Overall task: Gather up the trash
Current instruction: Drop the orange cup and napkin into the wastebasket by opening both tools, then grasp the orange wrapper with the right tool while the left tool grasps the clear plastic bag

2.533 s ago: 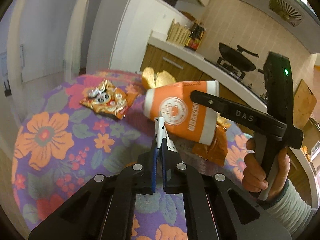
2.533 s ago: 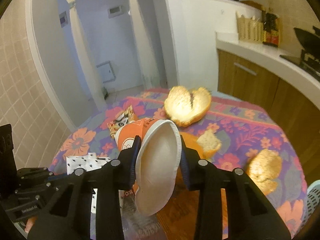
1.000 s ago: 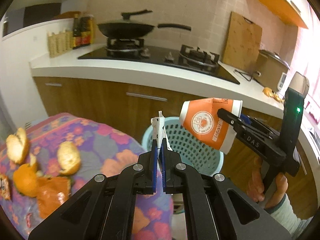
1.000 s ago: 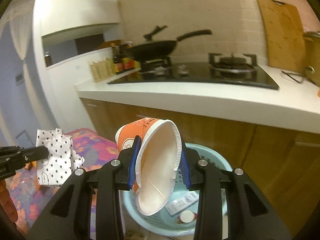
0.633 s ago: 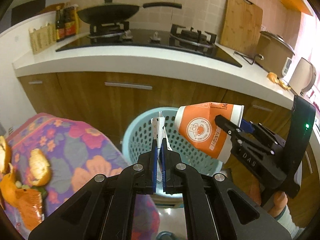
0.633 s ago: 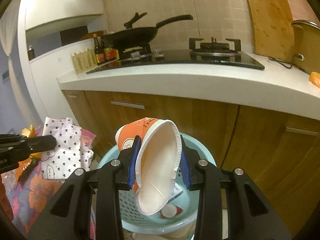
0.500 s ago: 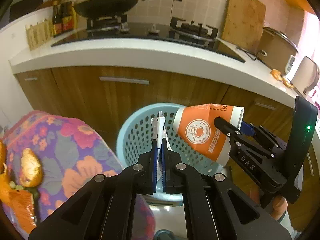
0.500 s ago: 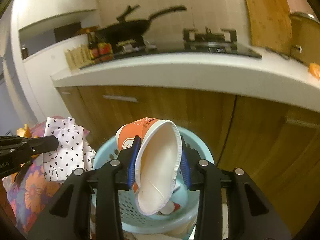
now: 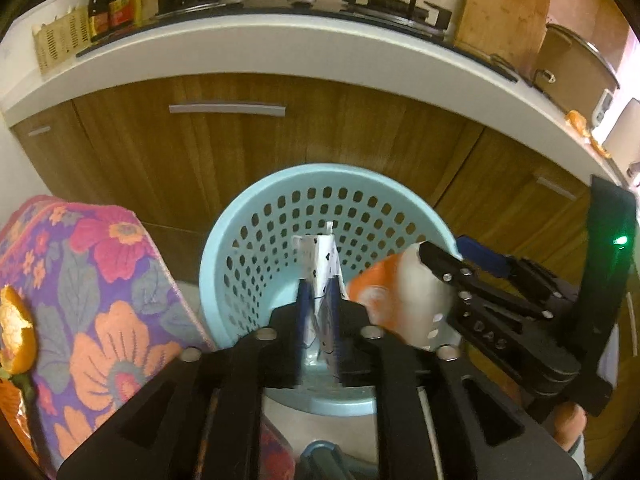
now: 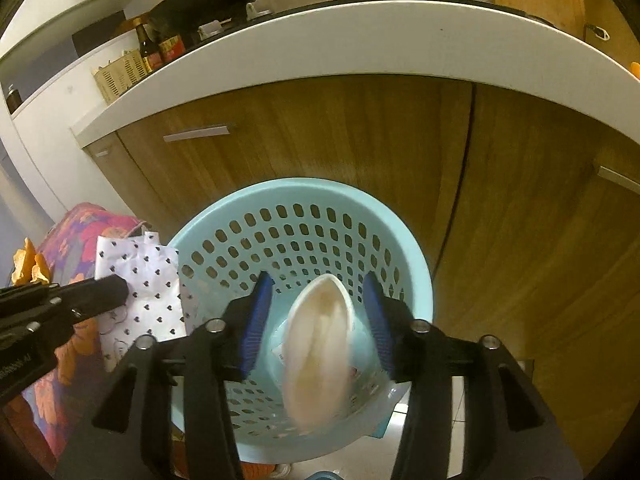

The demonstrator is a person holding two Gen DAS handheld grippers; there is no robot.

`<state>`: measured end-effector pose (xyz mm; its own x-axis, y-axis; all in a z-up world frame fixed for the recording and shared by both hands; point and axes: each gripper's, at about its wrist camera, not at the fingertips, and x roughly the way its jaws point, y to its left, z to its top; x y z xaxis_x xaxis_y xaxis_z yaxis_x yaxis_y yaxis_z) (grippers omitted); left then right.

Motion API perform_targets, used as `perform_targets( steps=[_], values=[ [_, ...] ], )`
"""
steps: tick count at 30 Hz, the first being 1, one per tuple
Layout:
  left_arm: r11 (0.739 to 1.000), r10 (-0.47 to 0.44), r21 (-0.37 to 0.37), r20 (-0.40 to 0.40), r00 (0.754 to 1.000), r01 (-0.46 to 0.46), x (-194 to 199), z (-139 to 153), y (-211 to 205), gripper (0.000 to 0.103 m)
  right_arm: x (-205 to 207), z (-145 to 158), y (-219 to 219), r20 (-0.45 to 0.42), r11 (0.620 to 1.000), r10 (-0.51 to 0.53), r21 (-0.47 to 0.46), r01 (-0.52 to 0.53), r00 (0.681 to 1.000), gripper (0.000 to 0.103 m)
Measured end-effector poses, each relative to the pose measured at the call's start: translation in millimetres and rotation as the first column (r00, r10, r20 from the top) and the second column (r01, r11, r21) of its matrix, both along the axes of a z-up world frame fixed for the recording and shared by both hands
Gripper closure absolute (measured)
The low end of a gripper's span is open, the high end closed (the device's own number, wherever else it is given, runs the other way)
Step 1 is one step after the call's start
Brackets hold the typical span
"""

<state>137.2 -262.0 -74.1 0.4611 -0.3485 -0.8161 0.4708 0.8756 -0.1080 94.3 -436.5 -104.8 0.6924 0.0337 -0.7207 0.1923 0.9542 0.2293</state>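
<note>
My right gripper (image 10: 316,320) has its fingers spread; the paper cup (image 10: 320,356), blurred, seems to be dropping into the blue basket (image 10: 416,272). My left gripper (image 9: 318,316) pinches the dotted wrapper (image 9: 320,268) above the rim; I'd centre it before letting go.

Right gripper (image 10: 316,320): jaws now parted, formerly clamped. Paper cup (image 10: 320,356): released, dropping into the blue basket (image 10: 416,280).
</note>
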Motion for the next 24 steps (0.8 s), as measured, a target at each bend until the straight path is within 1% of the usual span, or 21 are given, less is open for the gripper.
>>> perform_targets(
  steps=[1,4,7,9,18,24],
  values=[
    [1.0,0.003,0.0,0.002,1.0,-0.003,-0.6,-1.1,0.6,0.081,-0.8,0.6,-0.8,0.002,1.0,-0.001,-0.002,0.001,1.0,0.055],
    [1.0,0.004,0.002,-0.003,1.0,-0.004,-3.0,-0.2,3.3,0.078,-2.9,4.7,0.5,0.011,1.0,0.002,-0.006,-0.002,1.0,0.054],
    [1.0,0.007,-0.003,0.025,1.0,-0.007,-8.6,9.2,9.1,0.072,-4.7,11.1,2.3,0.027,1.0,0.005,-0.017,-0.004,1.0,0.054],
    [1.0,0.01,-0.016,0.04,0.999,-0.01,-11.7,17.2,13.2,0.066,-8.0,19.2,5.5,0.047,1.0,0.01,-0.027,-0.009,0.999,0.054],
    [0.995,0.05,-0.097,0.118,0.992,-0.039,-37.4,59.7,46.6,0.065,-28.2,62.0,25.4,0.146,0.998,0.047,-0.046,-0.041,0.988,0.054],
    [0.988,0.092,-0.14,0.205,0.974,-0.064,-65.5,93.4,80.2,0.059,-37.3,89.7,56.2,0.202,0.993,0.115,-0.064,-0.104,0.973,0.054]
  ],
)
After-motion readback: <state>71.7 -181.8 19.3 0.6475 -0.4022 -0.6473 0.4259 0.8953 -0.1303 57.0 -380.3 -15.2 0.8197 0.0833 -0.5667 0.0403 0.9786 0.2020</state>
